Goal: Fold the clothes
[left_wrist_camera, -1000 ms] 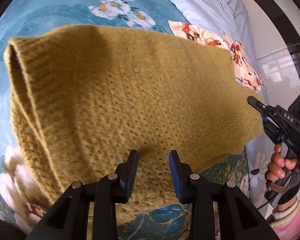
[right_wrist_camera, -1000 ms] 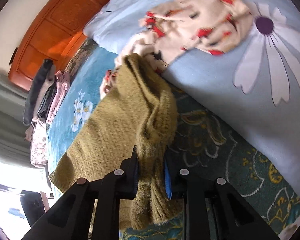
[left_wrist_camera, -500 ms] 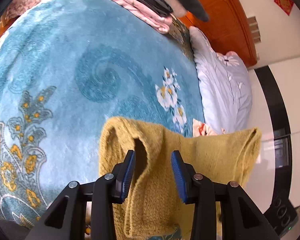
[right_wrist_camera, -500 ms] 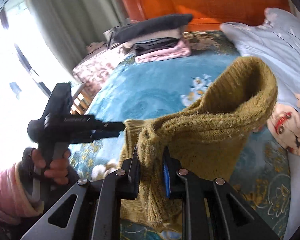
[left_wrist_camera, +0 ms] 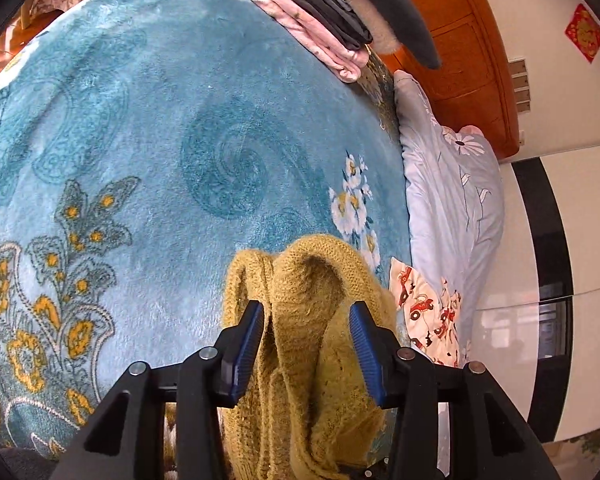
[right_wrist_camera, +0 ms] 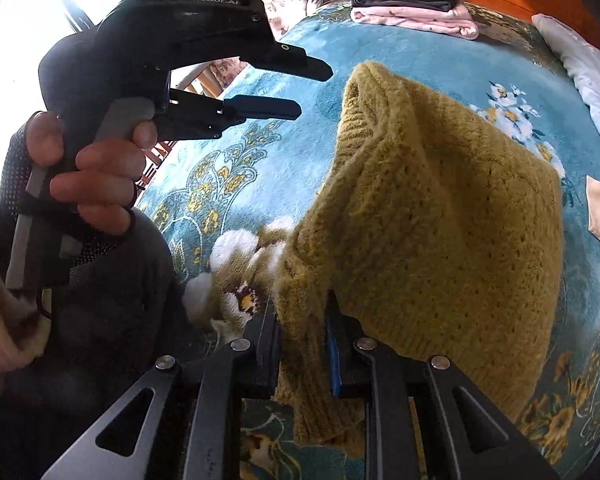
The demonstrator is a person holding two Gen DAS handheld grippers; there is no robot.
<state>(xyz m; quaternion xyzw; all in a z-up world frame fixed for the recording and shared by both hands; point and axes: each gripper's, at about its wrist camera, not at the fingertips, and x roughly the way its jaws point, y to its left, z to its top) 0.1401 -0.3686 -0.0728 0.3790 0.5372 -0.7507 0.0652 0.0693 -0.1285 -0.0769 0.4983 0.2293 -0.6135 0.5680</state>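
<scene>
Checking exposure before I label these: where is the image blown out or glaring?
Right wrist view: the window behind the left gripper is blown out white at upper left. Left wrist view: evenly lit, only soft reflections on the glossy wall panels; the sweater reads clearly.

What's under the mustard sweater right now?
Under the mustard sweater, held up by the right gripper, the teal floral blanket shows around it, with white flowers at its lower left edge. Whatever lies directly beneath the knit is covered.
</scene>
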